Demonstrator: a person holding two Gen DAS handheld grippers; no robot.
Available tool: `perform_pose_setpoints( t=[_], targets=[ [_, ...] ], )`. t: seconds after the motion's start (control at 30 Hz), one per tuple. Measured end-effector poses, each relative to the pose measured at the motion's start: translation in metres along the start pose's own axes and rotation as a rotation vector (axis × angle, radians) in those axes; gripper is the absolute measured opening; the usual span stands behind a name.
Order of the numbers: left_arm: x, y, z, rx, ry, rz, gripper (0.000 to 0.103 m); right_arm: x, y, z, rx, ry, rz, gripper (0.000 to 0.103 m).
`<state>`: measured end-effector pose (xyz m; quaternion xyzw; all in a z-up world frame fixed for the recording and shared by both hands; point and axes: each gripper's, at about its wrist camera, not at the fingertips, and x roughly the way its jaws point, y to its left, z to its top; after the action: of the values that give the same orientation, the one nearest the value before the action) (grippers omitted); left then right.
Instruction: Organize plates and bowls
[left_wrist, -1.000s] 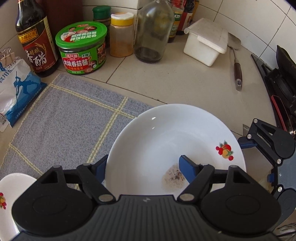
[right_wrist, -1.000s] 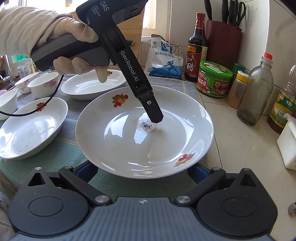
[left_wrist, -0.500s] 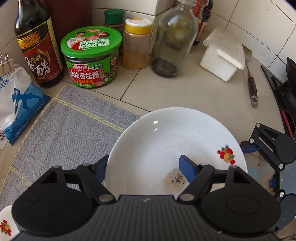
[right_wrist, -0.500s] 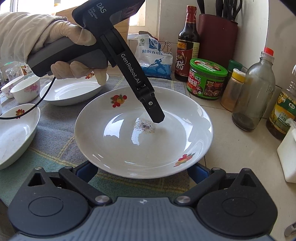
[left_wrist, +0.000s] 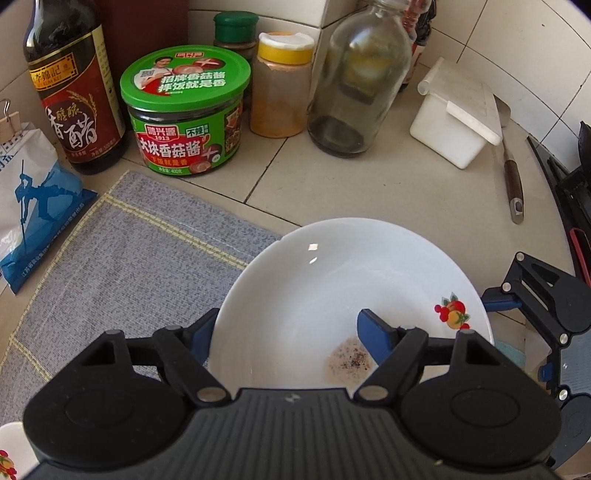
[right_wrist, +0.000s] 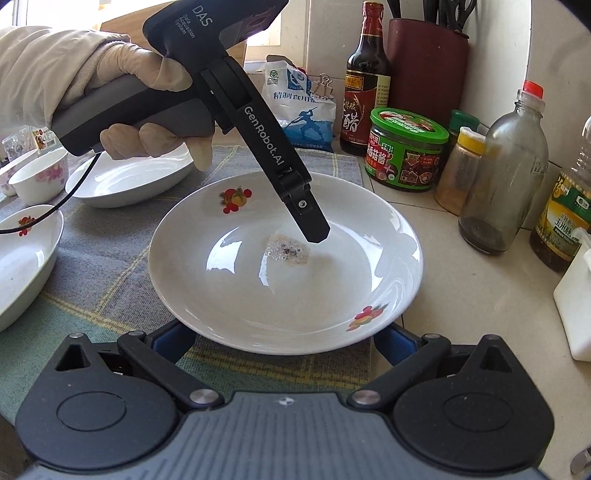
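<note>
Left gripper (left_wrist: 284, 330): jaws set wide, straddling the near wall of the white plate (left_wrist: 325, 288). One blue pad sits outside the rim on the left; the other pad (left_wrist: 373, 332) is inside the dish, just beside a speckled smear of residue (left_wrist: 349, 360). A clear gap lies between pads and plate wall, so they span the rim without pinching it. In the right wrist view its upper finger (right_wrist: 306, 218) slants down into the dish, tip just above the smear; whether it touches cannot be told. A gloved hand (right_wrist: 147, 107) holds its handle.

Right gripper (right_wrist: 284, 339): jaws spread wide, blue pads showing low on both sides of the plate's near edge and under it. Contact with the plate is hidden by the rim; cannot tell whether it bears any weight.

Plate: shallow, white, fruit decals (right_wrist: 234, 197) on the rim. It lies partly over the grey checked cloth (left_wrist: 122, 251) and partly over the tiled counter (left_wrist: 369, 184), between the two grippers, with the right gripper's linkage (left_wrist: 543, 299) at its far right edge in the left wrist view.

Other crockery on the cloth to the left: a second white plate (right_wrist: 129, 181), a deeper dish (right_wrist: 22, 258), a small flowered bowl (right_wrist: 40, 177). Behind: vinegar bottle (left_wrist: 74, 92), green-lidded jar (left_wrist: 184, 110), yellow-capped spice jar (left_wrist: 280, 85), glass bottle (left_wrist: 358, 85), salt bag (left_wrist: 33, 206), white lidded box (left_wrist: 454, 114).
</note>
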<state>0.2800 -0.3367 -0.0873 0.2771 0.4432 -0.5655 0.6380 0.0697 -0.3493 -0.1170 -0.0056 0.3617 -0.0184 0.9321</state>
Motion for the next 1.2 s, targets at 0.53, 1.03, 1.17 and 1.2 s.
perform_pose_setpoints(
  t=[0.53,1.03,1.17,1.2],
  targets=[
    [-0.061,-0.019,-0.014,0.000,-0.109,0.125,0.086,-0.038,0.017,-0.011,0.034,0.002,-0.036,0.103],
    [-0.140,-0.065,-0.096,-0.117,-0.202,0.264,0.087,-0.062,0.074,-0.038,0.004,-0.015,0.127,0.103],
    [-0.153,-0.064,-0.133,-0.196,-0.192,0.293,0.087,-0.063,0.093,-0.042,-0.035,0.011,0.177,0.103],
    [-0.156,-0.064,-0.141,-0.209,-0.193,0.302,0.087,-0.063,0.097,-0.042,-0.047,0.015,0.183,0.103]
  ],
)
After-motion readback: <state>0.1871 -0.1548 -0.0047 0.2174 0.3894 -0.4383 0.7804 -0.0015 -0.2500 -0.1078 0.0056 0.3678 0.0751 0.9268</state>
